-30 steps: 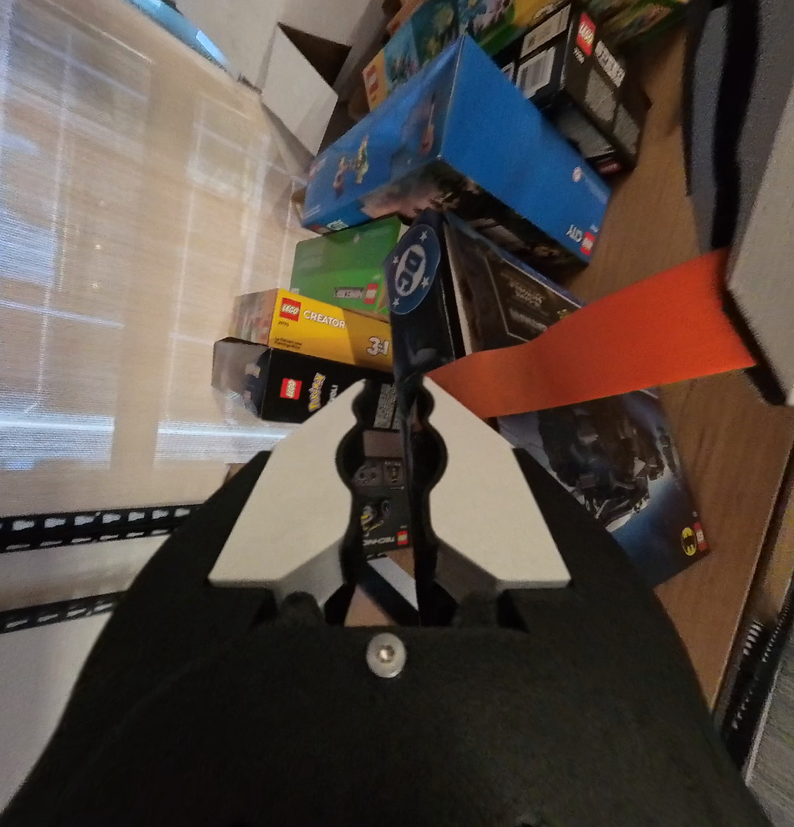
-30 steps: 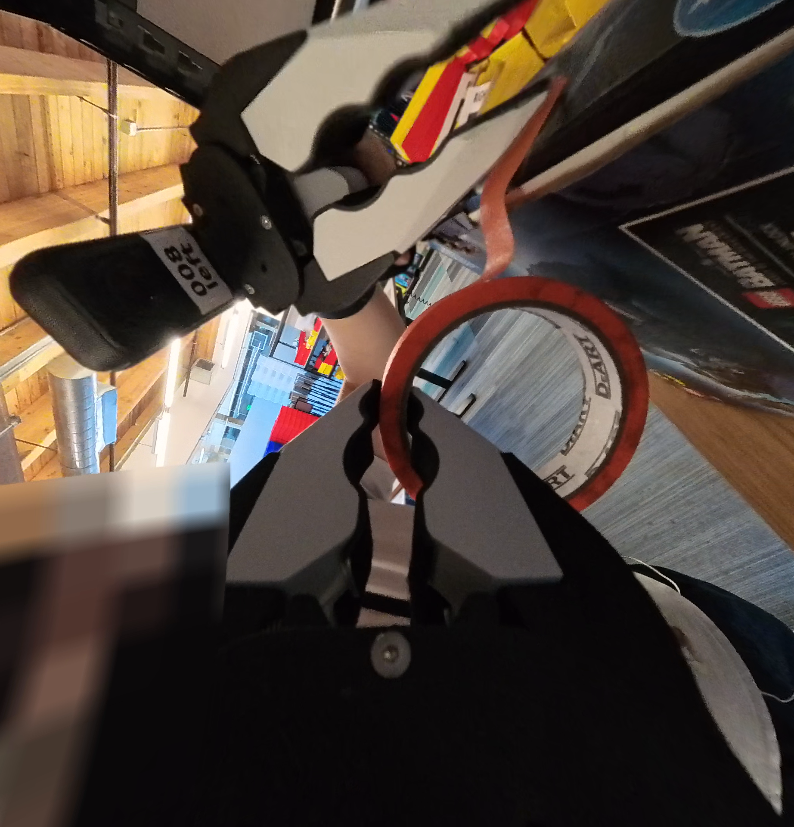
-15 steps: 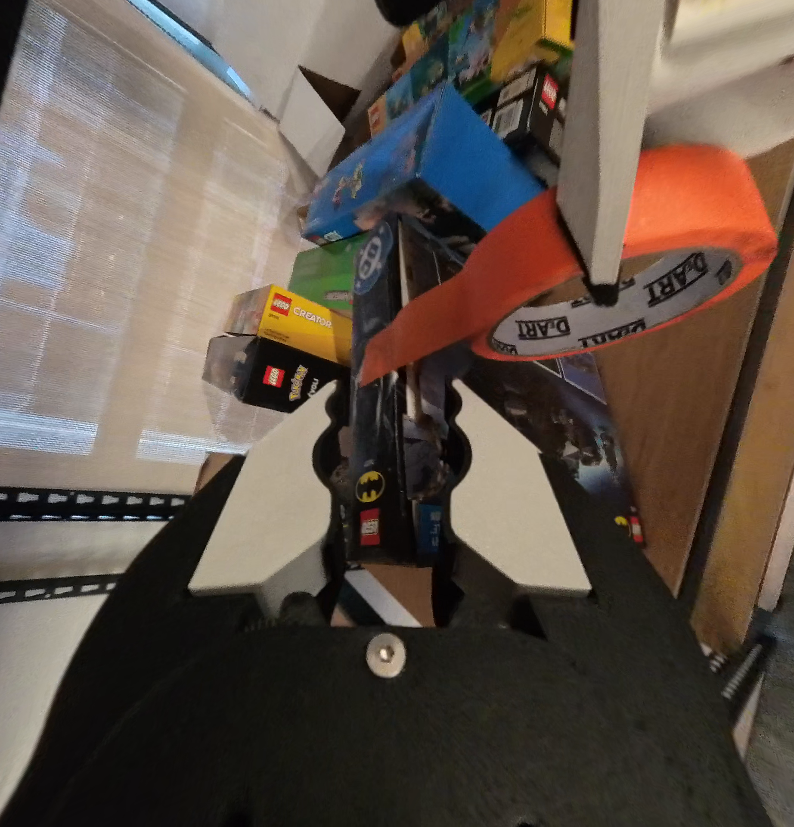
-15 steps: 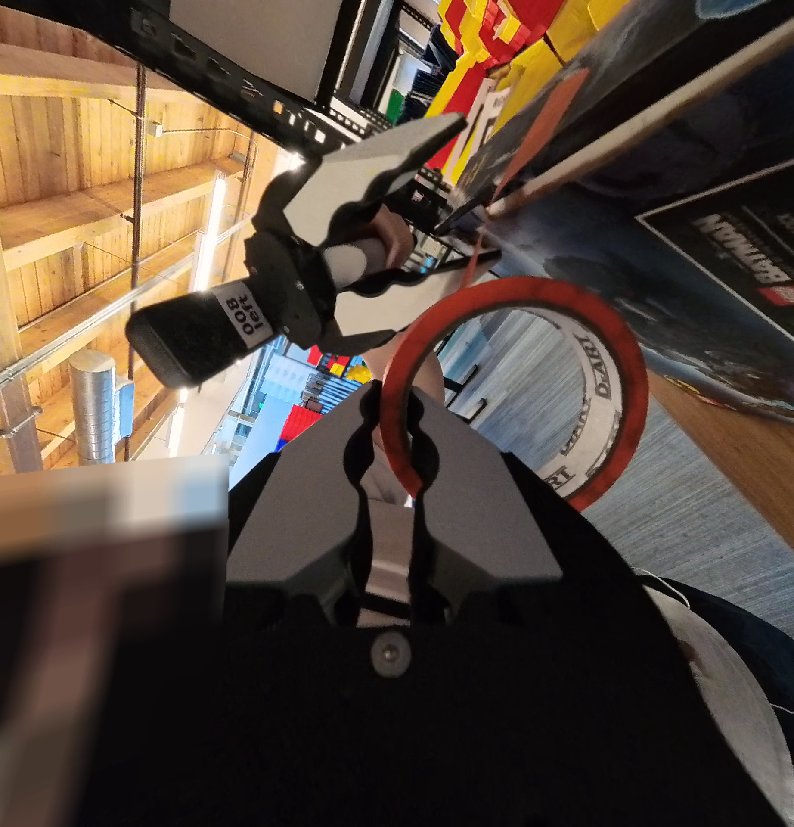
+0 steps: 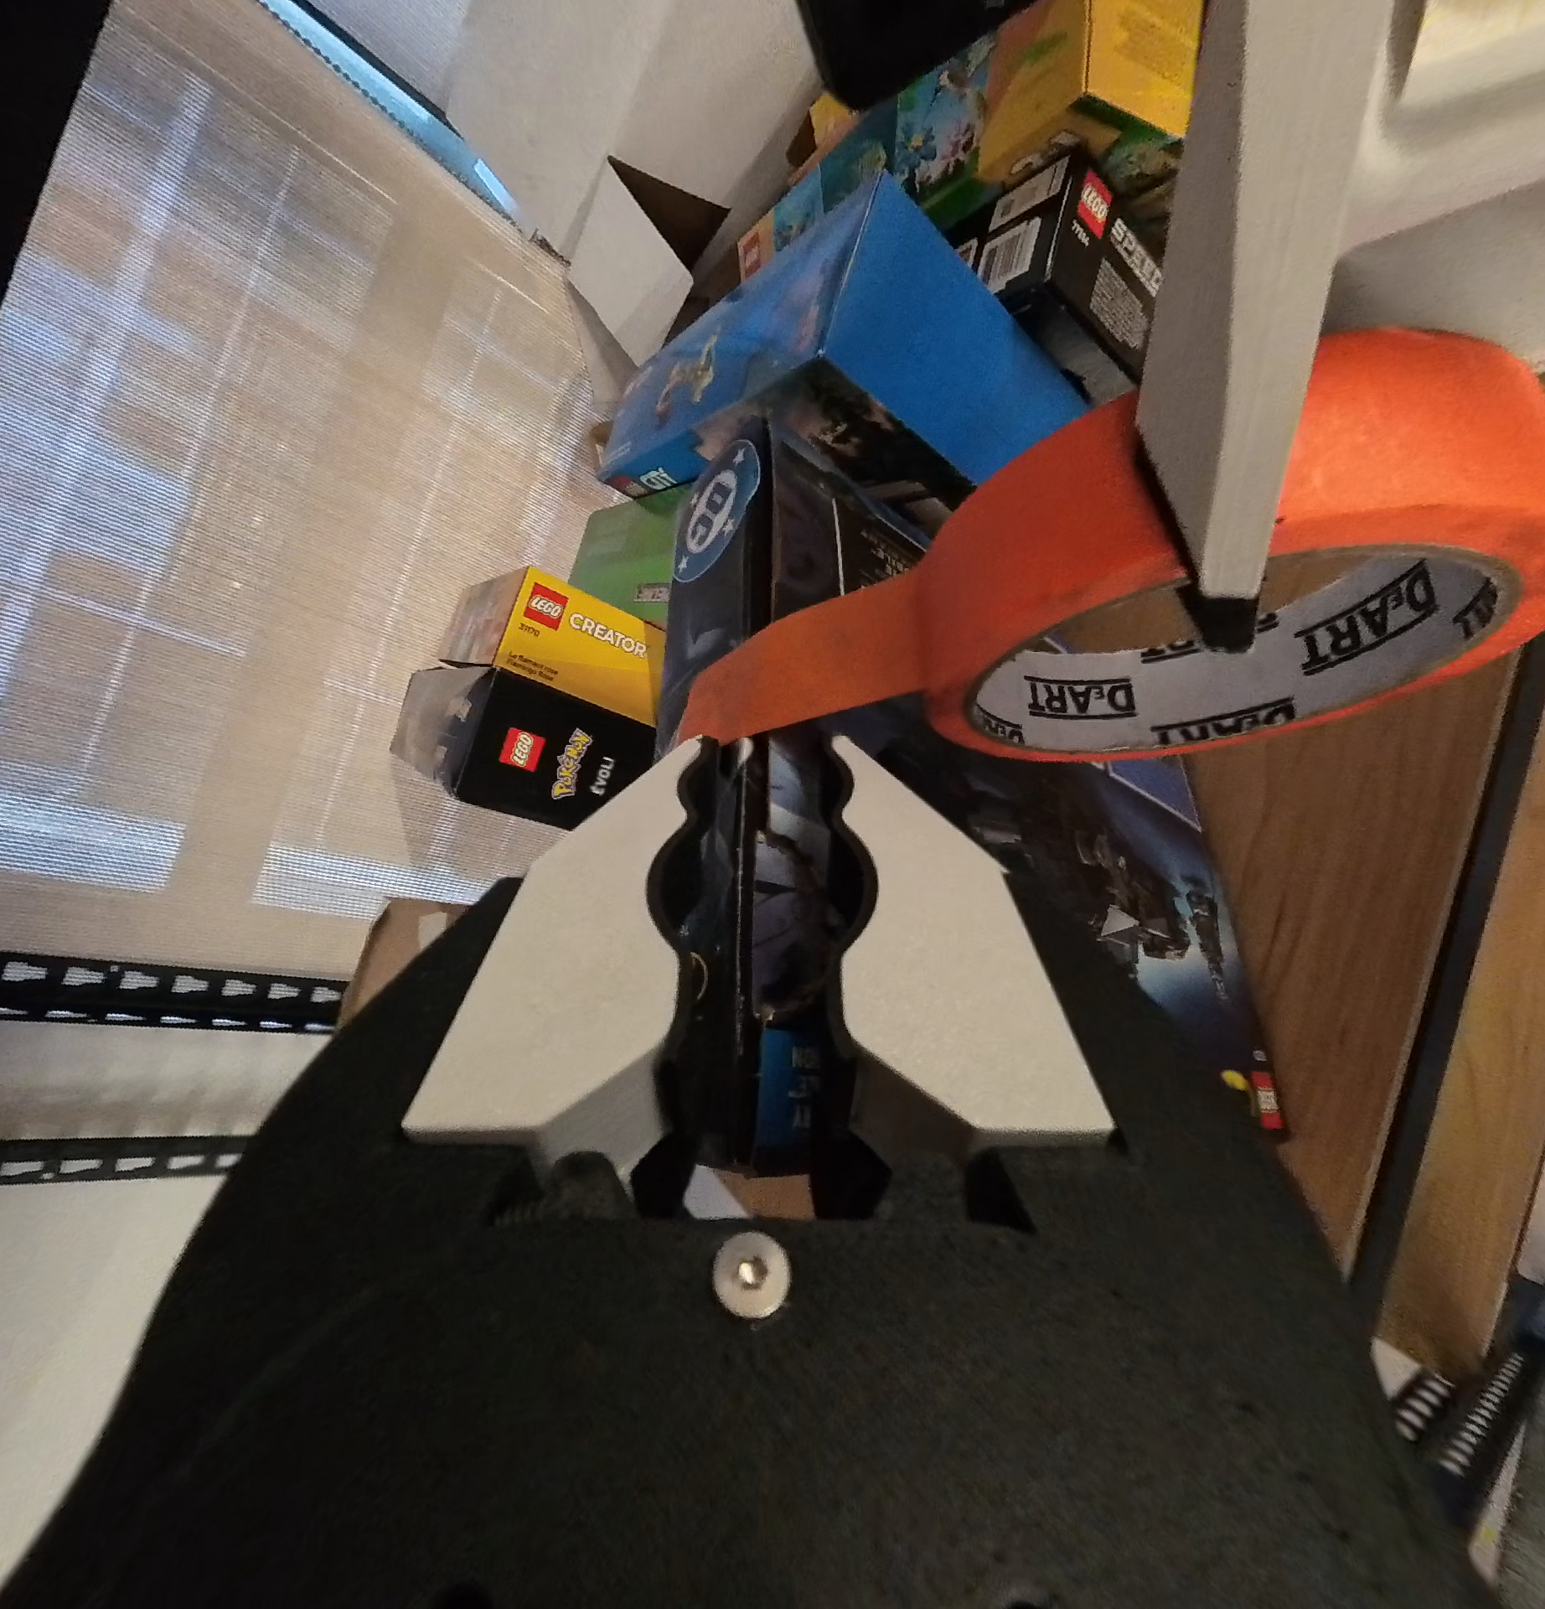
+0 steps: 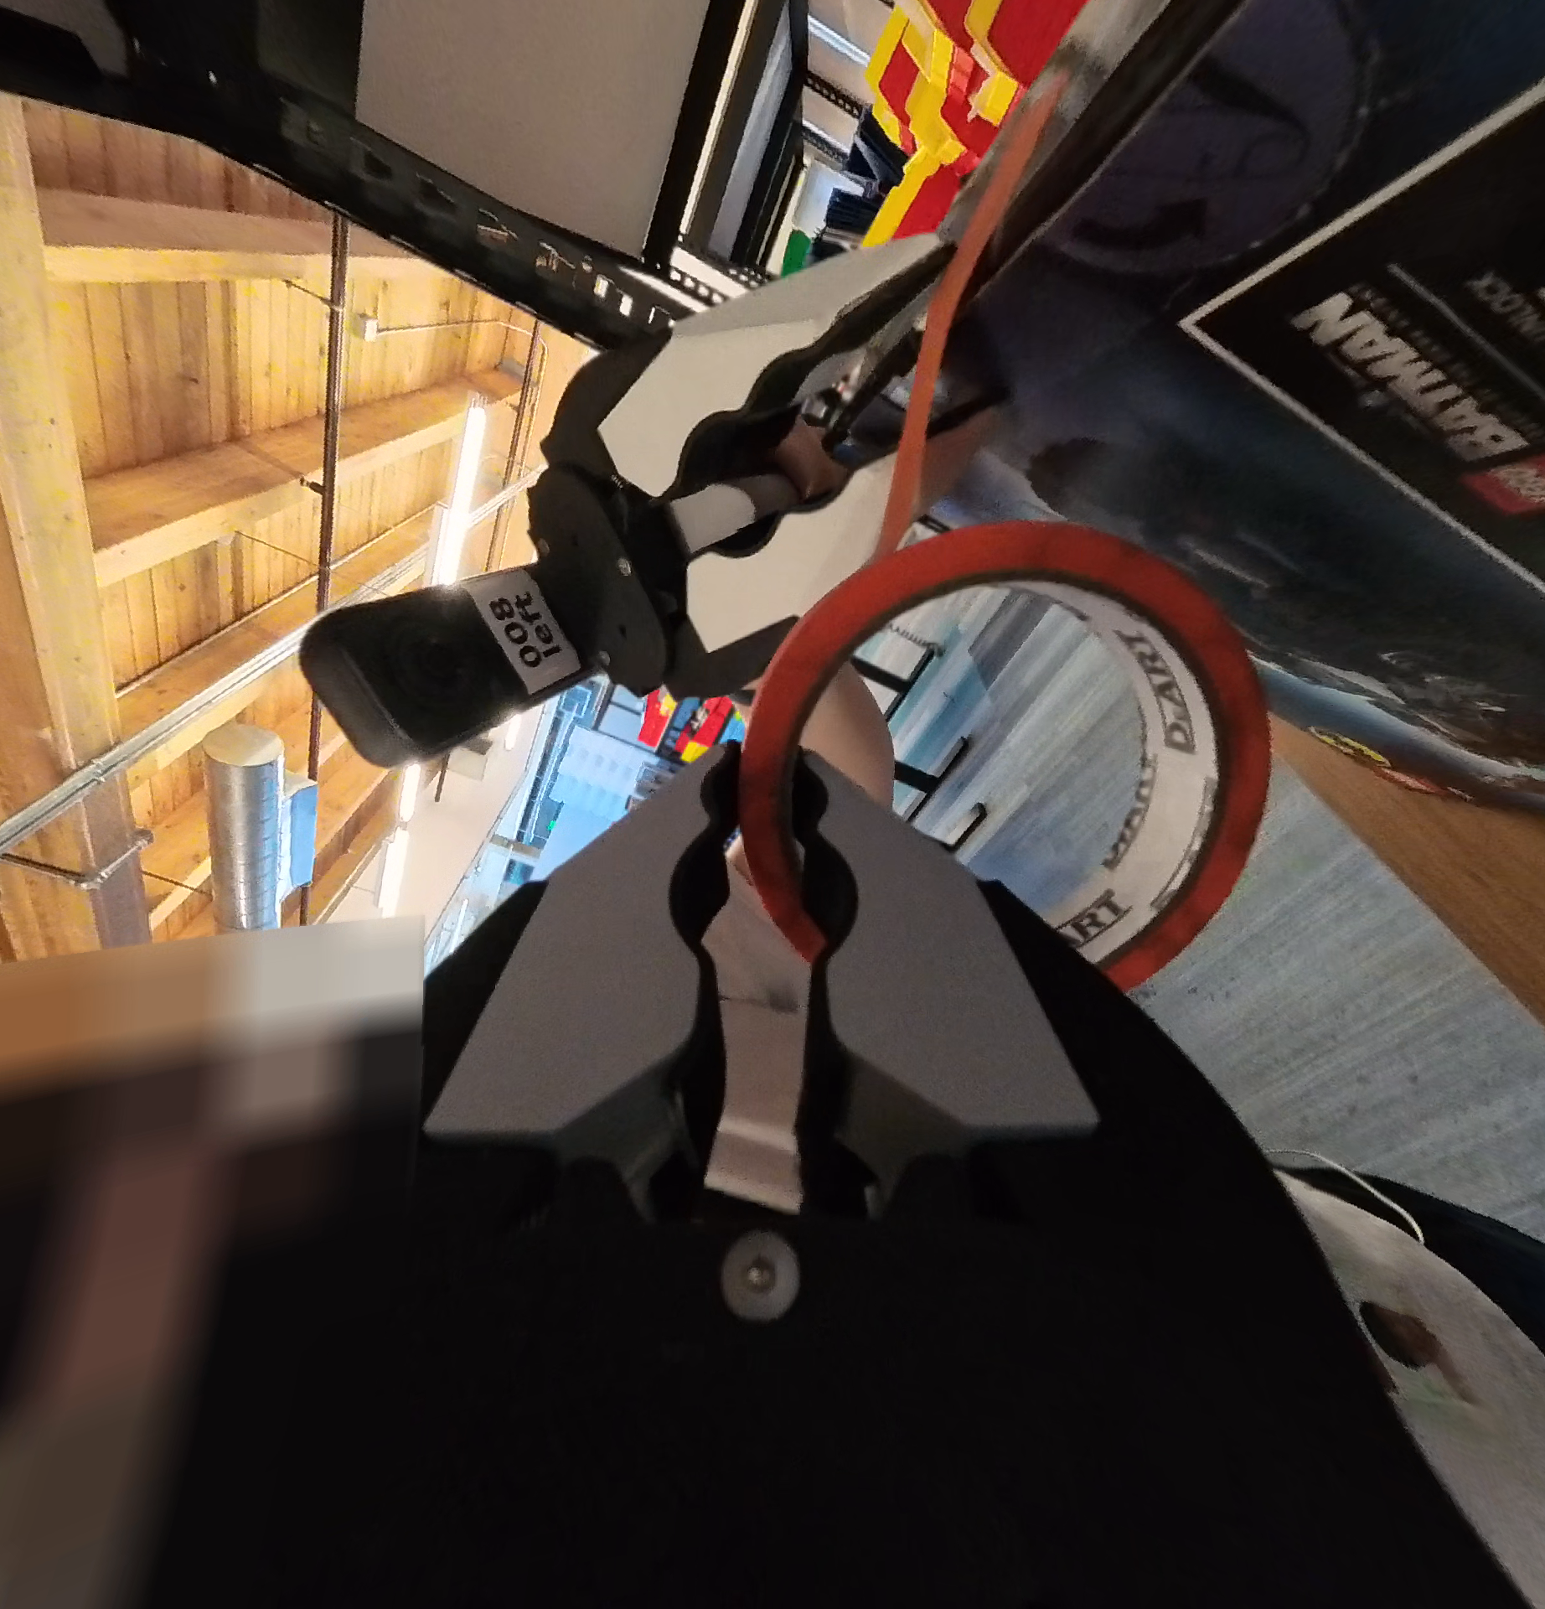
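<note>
Right gripper (image 6: 765, 858) is clamped on the ring wall of the orange tape roll (image 6: 1013, 766), one finger inside the core, one outside. In the left wrist view that roll (image 5: 1274, 557) hangs at upper right, just above and to the right of the left gripper (image 5: 765, 749). A free tape strip (image 5: 804, 662) runs from the roll leftward to the left fingertips and seems stuck to the edge of the dark flat box (image 5: 734, 609) (contact point partly hidden).

Left gripper is closed narrow on that box's thin edge; the box's long axis runs away from the camera, between the fingers.

Roll: orange outside, white printed core. Far behind is a stack of toy boxes (image 5: 839, 348); a wooden tabletop (image 5: 1361, 871) is at right with a dark booklet (image 5: 1126, 914) lying on it.
</note>
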Demonstrator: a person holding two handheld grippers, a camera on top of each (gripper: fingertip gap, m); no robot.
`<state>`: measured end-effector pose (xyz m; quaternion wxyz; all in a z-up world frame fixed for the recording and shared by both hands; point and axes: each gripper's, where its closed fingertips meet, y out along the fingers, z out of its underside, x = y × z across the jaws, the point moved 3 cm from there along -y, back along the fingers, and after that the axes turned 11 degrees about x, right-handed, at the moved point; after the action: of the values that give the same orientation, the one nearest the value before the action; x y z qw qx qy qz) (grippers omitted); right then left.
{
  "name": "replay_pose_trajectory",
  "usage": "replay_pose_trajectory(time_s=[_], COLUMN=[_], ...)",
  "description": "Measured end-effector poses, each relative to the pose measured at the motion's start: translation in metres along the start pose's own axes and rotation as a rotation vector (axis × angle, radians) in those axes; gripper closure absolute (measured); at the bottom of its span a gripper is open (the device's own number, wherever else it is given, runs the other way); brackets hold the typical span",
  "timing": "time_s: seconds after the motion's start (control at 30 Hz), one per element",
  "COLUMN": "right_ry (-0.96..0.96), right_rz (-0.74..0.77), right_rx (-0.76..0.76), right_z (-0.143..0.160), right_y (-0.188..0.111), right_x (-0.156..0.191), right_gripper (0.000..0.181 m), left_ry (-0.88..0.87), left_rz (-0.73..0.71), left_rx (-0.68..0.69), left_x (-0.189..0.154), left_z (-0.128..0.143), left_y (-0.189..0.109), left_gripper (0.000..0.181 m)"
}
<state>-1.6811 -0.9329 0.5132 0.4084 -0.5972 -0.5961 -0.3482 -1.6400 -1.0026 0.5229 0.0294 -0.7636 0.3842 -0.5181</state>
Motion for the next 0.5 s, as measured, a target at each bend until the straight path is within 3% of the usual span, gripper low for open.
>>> replay_pose_trajectory(time_s=[0.5], right_ry=[0.069], right_rz=[-0.058], right_rx=[-0.067], right_z=[0.002], right_y=[0.006], right_x=[-0.034], right_gripper=[0.172], left_ry=[0.032], left_rz=[-0.061], left_rx=[-0.006], left_x=[0.0], left_z=[0.001], left_y=[0.001], left_gripper=[0.165])
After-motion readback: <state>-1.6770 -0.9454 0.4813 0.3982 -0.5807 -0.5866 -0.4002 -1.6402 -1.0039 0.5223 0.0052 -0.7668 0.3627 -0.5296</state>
